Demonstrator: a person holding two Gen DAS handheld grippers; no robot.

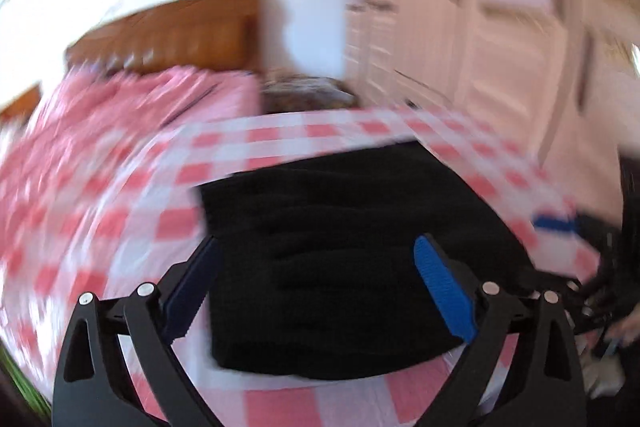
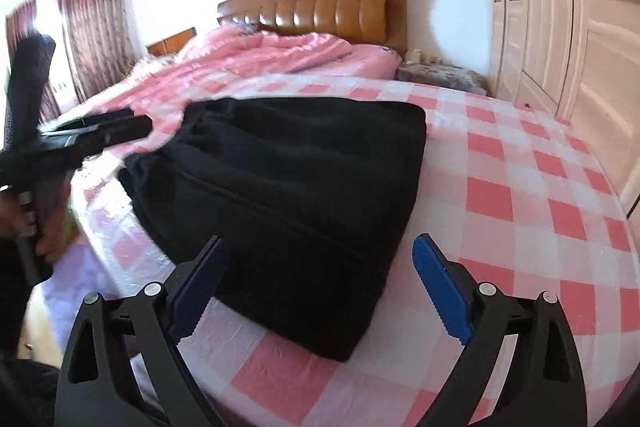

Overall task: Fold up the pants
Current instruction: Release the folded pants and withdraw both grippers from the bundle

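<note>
— Pants [image 2: 280, 211], black, lie folded compactly mid-frame on the checked cloth [image 2: 520, 195]. Finished?

— Seemingly. Left gripper [image 1: 316, 283] and right gripper [image 2: 320, 283] hover, jaws wide, holding nothing. Next: perhaps a smoothing press or withdrawal.

Home bedroom: bed [image 2: 280, 63], padded headboard [image 2: 320, 7], wardrobe [image 2: 560, 27], curtains [image 2: 96, 27].

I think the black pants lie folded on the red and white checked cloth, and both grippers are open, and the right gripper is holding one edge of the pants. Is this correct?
Not quite. The right gripper holds nothing: in the right wrist view its fingers stand apart, unclosed on the fabric. The rest is correct: the black pants lie folded on the checked cloth, and the left gripper is open too.
</note>
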